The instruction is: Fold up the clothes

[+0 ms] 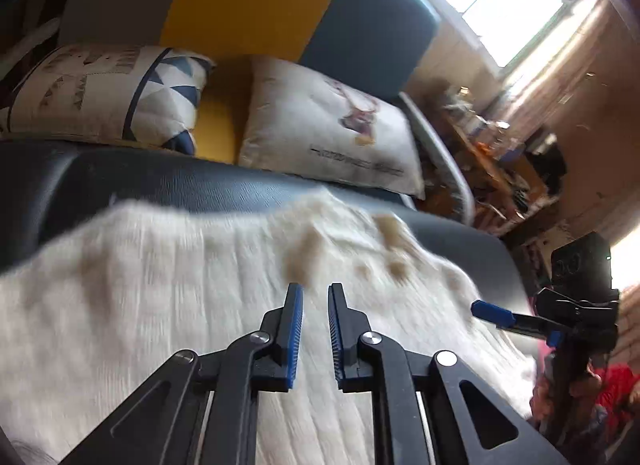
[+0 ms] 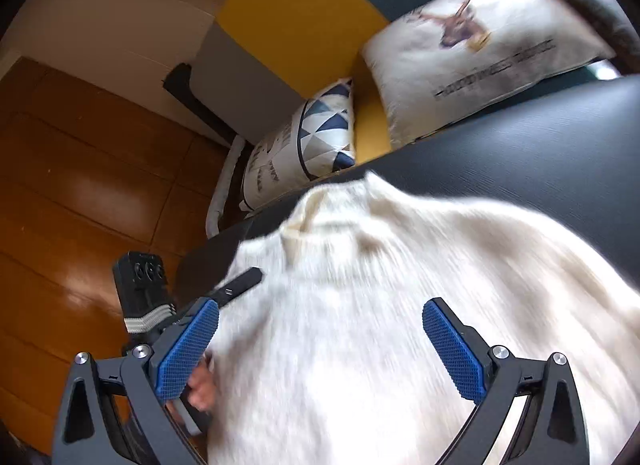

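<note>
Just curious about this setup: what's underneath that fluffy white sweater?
The white sweater lies spread on a black padded surface, which shows around its edges. Whatever sits directly beneath the sweater's middle is covered, so it cannot be seen.

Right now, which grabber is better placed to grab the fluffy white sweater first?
Probably the right gripper: its jaws are wide open over the sweater. The left gripper hovers above it too, jaws nearly closed.
</note>
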Tool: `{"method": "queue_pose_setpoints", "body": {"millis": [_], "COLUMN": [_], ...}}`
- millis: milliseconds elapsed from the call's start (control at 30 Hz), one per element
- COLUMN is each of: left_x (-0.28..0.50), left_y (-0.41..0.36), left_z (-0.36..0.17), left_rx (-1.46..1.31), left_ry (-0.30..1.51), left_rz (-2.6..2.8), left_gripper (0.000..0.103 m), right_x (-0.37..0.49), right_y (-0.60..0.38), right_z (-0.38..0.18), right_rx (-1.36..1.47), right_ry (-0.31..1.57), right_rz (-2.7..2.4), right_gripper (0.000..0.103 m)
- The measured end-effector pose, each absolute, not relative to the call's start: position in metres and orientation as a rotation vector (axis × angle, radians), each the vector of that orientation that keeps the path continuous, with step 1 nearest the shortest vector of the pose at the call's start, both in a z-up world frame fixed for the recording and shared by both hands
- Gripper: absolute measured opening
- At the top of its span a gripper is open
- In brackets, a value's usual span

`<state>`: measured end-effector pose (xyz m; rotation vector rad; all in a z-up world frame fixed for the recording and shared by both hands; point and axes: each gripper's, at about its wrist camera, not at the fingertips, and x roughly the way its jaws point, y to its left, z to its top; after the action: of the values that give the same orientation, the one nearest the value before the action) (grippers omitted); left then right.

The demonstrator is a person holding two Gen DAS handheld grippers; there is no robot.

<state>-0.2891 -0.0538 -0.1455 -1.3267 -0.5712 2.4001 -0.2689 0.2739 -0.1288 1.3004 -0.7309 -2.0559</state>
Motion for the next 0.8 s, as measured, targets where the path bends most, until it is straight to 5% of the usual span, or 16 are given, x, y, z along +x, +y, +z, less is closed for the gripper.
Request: {"method": "queue_pose_setpoints", "body": {"millis": [333, 633, 667, 700, 733, 800], "left_x": [-0.137, -0.048, -0.043, -0.036, -0.034, -0.027], "left_y": [-0.054, -0.062, -0.063, -0.064, -0.064, -0.064], "left_z": [-0.153, -0.166, -0.167, -0.168, -0.169, -0.17], "left_rx": [-1.396, -1.476, -1.475, -1.479, -1.477, -1.464], "left_ry": [-0.617, -0.62, -0.619, -0.599, -0.584, -0.546], "left_rz": [2.316, 2.332, 2.333, 2.352, 2.349, 2.357], "left_gripper": [0.015, 0.016, 0.016, 0.016, 0.017, 0.017], "right_x": [-0.077, -0.017, -0.014, -0.012, -0.009, -0.004], "right_y": [0.327, 0.273, 0.27, 0.267, 0.265, 0.263], "right_z": [-0.121, -0.157, -0.162, -0.167, -0.168, -0.167], "right_rx": [1.525, 1.563, 1.573, 1.589, 1.575, 1.561], "right_ry": [-0.463, -0.043, -0.003, 0.046, 0.081, 0.088], "right_rz": [-2.332, -2.426, -2.448, -2.477, -2.511, -2.524], "right_gripper": [0.103, 0.102, 0.092, 0.07, 0.069, 0.041]}}
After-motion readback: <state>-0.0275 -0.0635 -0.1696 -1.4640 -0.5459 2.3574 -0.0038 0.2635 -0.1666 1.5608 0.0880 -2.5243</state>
